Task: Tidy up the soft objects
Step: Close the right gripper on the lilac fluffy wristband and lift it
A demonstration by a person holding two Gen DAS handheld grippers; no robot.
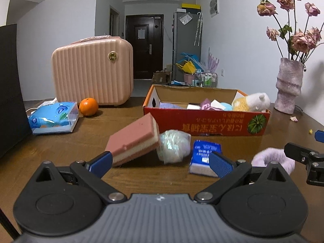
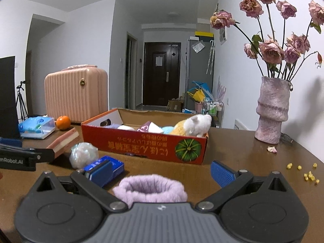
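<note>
Right under my right tool [image 2: 162, 174], spread wide so it fits, sits the fuzzy band [image 2: 149, 188] on the surface [image 2: 243, 151], while my left tool [image 1: 160, 163] waits apart by the sponge [image 1: 133, 141], both near the box [image 2: 145, 147].

Each handheld claw looks the same from where I stand. The left claw [image 1: 160, 163] has a ribbed grey housing at its middle, flanked by two rounded black shells, each with a raised disc on top and a triangular cut-out near its outer tip. Black link bars run forward from silver pivot screws to blue fingers [image 1: 219, 165] with a fine dotted texture. The right claw [image 2: 161, 172] shares that build: grey ribbed centre with a small pale emblem, black shells, silver screws, textured blue fingers [image 2: 221, 173]. White lettering runs along the left claw's black side.
</note>
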